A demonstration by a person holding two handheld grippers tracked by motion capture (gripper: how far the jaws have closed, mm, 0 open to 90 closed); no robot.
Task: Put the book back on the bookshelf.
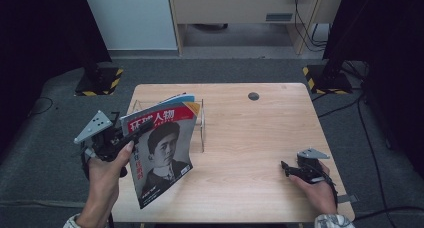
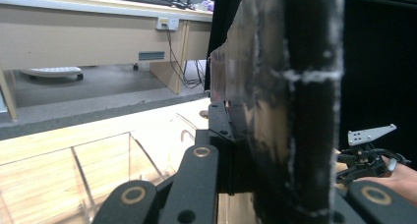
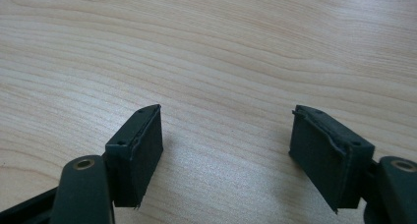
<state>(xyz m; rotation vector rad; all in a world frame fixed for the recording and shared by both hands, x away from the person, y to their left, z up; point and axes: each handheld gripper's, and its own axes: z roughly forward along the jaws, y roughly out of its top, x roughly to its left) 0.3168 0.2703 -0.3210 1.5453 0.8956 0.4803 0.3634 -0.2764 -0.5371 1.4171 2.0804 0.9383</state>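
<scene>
A magazine (image 1: 165, 153) with a red title band and a portrait on its cover is held upright and tilted over the table's left front. My left gripper (image 1: 141, 128) is shut on its upper left edge. In the left gripper view the magazine (image 2: 290, 111) runs edge-on between the black jaws. Just behind it stands a clear acrylic rack (image 1: 201, 122), also visible as the rack (image 2: 98, 160) in the left gripper view, with another blue-edged magazine (image 1: 182, 97) in it. My right gripper (image 1: 286, 169) rests low at the table's right front, and the right gripper (image 3: 226, 145) is open over bare wood with nothing between its jaws.
The wooden table (image 1: 250, 138) has a round cable hole (image 1: 253, 96) near its far edge. Beyond it lie grey floor, a white cabinet (image 1: 132, 18) and a wooden desk (image 1: 240, 8). Black stands with striped bases (image 1: 320, 78) flank the table.
</scene>
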